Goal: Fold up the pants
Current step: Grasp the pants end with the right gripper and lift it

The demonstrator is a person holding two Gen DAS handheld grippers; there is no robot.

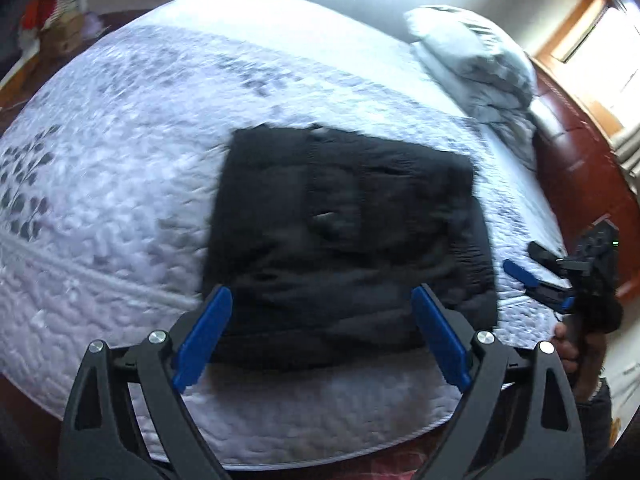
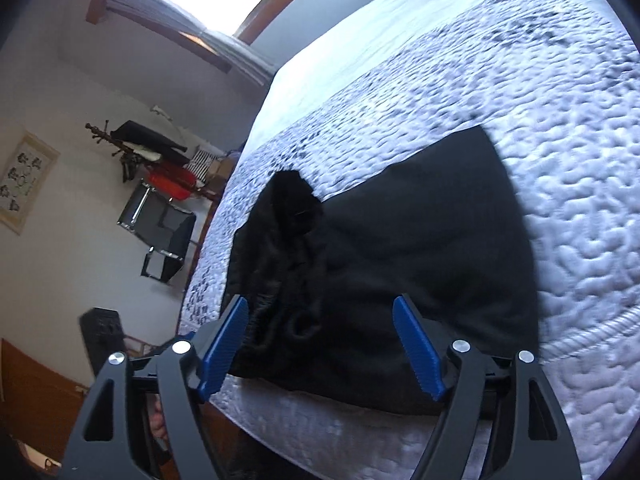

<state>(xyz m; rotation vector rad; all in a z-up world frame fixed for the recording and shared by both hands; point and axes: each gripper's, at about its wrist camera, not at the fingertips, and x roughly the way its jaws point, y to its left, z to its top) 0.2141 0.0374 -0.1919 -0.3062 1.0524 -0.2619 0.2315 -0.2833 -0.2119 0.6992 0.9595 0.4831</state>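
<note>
Black pants (image 1: 344, 240) lie folded into a compact rectangle on the white quilted bed (image 1: 120, 168). My left gripper (image 1: 322, 300) is open and empty, hovering above the near edge of the pants. My right gripper (image 2: 320, 312) is also open and empty, above the near edge of the pants (image 2: 400, 248); a bunched part of the cloth sticks out at their far left corner. The right gripper also shows in the left wrist view (image 1: 536, 280), held by a hand off the right side of the pants.
A folded grey duvet and pillow (image 1: 476, 64) sit at the far right of the bed. A red-brown headboard (image 1: 580, 168) runs along the right. In the right wrist view a coat rack with clothes (image 2: 152, 152) and a chair (image 2: 164, 232) stand by the wall.
</note>
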